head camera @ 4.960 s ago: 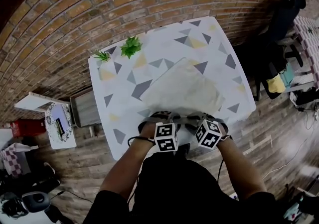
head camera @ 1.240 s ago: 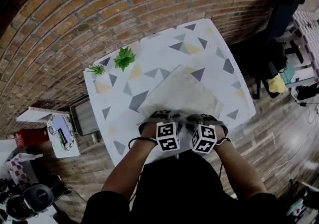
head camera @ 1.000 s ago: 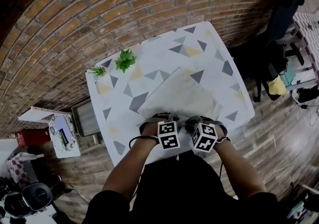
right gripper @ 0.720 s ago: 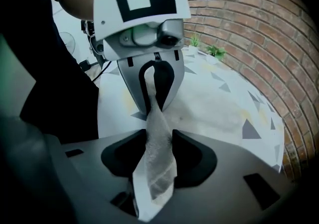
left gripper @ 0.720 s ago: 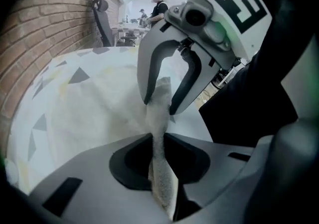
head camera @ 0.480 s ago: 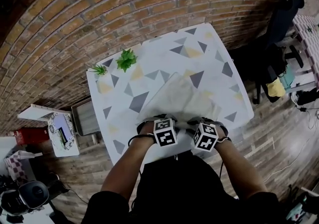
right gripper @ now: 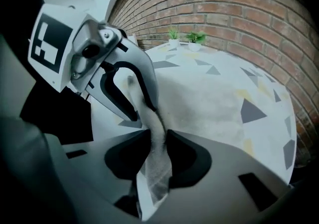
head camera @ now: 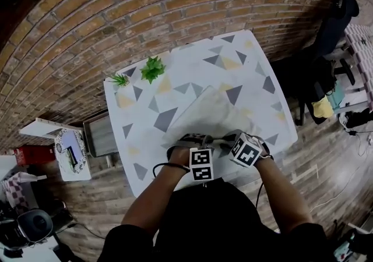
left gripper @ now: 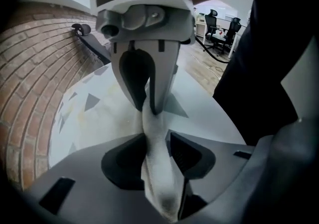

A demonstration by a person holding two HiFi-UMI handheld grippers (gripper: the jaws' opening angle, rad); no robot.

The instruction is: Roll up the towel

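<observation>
We hold the towel (head camera: 213,112) by the near edge of the table (head camera: 175,68); its bunched hem sits clamped in our left gripper (left gripper: 158,151), jaws just widening, and our right gripper (right gripper: 158,156), jaws just narrowing.

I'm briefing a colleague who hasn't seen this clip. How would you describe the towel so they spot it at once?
Find the white table with grey and yellow triangles beside the brick wall. On its near half lies the towel, a pale sheet of cloth. Unlike the table it carries no triangles, and unlike the larger plant and smaller plant at the far corner it is not green.
</observation>
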